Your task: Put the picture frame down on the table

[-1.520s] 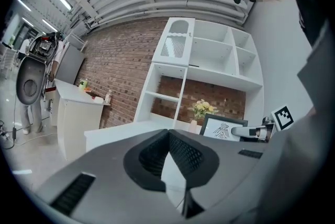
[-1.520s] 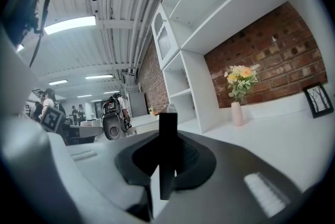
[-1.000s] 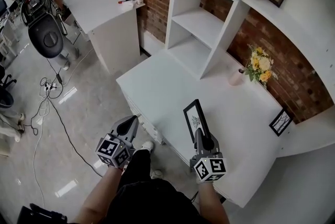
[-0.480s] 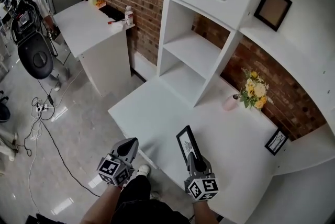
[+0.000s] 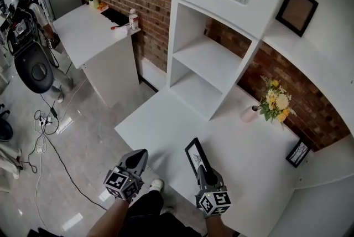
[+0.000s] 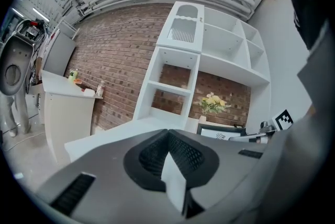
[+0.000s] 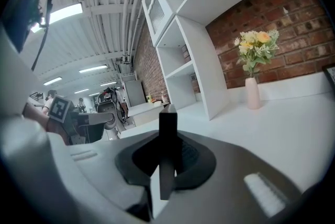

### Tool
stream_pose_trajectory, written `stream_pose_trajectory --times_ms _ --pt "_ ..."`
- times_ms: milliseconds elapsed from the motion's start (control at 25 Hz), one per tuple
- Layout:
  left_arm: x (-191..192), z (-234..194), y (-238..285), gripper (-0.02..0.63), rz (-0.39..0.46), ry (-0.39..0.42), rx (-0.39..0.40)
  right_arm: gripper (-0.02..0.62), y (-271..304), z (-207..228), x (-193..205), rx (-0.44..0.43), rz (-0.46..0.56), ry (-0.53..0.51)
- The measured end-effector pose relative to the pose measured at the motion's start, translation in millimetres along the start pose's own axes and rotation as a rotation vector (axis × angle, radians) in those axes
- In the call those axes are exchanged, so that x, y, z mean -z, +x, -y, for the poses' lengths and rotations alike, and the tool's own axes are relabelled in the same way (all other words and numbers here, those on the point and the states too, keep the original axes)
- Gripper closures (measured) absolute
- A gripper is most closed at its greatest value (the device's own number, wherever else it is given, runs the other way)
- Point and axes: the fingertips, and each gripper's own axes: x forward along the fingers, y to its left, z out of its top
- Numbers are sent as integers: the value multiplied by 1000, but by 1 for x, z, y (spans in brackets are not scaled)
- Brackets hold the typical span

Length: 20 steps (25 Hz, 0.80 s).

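Observation:
A black picture frame (image 5: pixel 194 154) with a white print stands upright on edge in my right gripper (image 5: pixel 202 170), which is shut on its lower end. It hangs over the front part of the white table (image 5: pixel 243 147). In the right gripper view the picture frame (image 7: pixel 167 139) shows edge-on between the jaws. My left gripper (image 5: pixel 138 157) is shut and holds nothing; it hovers just off the table's front left edge, over the floor. From the left gripper view the picture frame (image 6: pixel 224 131) appears to the right, with the table (image 6: pixel 131 129) ahead.
A tall white shelf unit (image 5: pixel 204 64) rises at the table's back. A pink vase of yellow flowers (image 5: pixel 274 103) and a small framed picture (image 5: pixel 297 153) stand at the right. Another frame (image 5: pixel 297 10) sits on an upper shelf. A white counter (image 5: pixel 91 31), a black chair (image 5: pixel 33 70) and floor cables (image 5: pixel 47 119) lie left.
Both grippers have drifted toward the table, and the frame rides along in the right one, a little lower over the front edge. The grip is unchanged.

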Motion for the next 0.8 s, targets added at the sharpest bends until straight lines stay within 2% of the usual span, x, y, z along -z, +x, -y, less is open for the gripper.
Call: stream_pose_trajectory --times_ms 520,800 --pt "-3 -35 16 600 -33 8 -3 571 47 -22 18 -48 -41 55" --pt "-4 -45 21 600 -42 -3 -6 569 57 -23 37 -39 -126 85"
